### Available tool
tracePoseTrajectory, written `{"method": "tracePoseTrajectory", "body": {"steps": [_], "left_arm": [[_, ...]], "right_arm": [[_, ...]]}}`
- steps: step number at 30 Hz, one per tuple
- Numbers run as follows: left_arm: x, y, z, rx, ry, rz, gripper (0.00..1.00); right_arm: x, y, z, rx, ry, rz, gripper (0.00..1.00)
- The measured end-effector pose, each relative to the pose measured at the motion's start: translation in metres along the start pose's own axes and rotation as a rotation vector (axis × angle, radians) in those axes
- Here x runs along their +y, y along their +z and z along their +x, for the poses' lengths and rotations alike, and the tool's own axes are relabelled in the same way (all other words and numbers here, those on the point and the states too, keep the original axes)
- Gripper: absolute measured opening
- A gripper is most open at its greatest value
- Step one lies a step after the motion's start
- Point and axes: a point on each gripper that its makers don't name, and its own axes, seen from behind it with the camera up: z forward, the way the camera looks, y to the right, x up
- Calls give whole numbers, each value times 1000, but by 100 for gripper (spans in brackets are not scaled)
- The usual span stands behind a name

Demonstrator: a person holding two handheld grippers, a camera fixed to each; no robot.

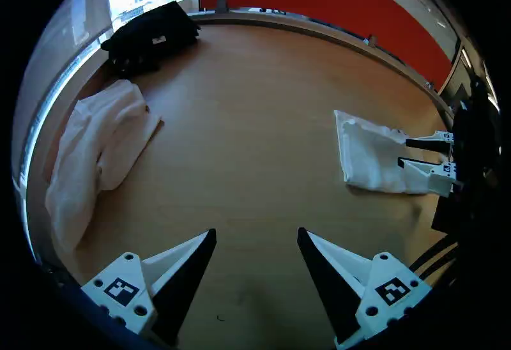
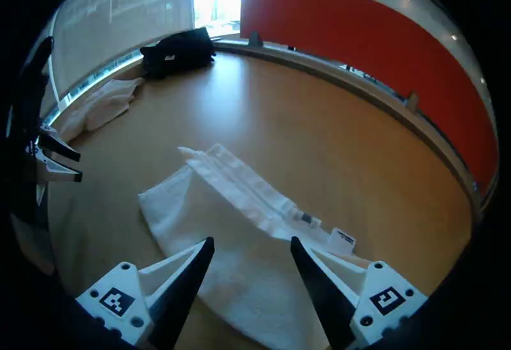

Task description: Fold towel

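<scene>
Open grippers, one white towel partly folded on wood.
The left gripper [image 1: 256,231] and right gripper [image 2: 252,240] both gape wide, empty. The soft terry towel [image 2: 211,203], one ribbed edge doubled over, lies on the smooth wooden table [image 2: 319,139] under the right gripper's tips. Its small sewn tag [image 2: 340,239] is unreadable.

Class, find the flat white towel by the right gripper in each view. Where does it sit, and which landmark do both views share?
Left gripper view: the flat white towel lies right of middle on the wooden table, at the right gripper fingertips.
Right gripper view: the towel lies low and central, just ahead of that gripper's open fingers.
Shared landmark: the black bag at the table's far edge.
</scene>
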Motion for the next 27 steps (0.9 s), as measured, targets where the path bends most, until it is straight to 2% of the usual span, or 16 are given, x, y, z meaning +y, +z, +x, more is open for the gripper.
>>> {"method": "tracePoseTrajectory", "body": {"steps": [8,15,27], "left_arm": [[-2,-2,-1,-1,0,3,94],[-4,-3,-1,-3,-2,6,94],[-4,-4,-2,-9,3,8,94]], "right_arm": [[13,6,15,9,-14,-18,93],[13,5,20,19,-15,-18,93],[15,-15,-11,-1,3,-26,93]]}}
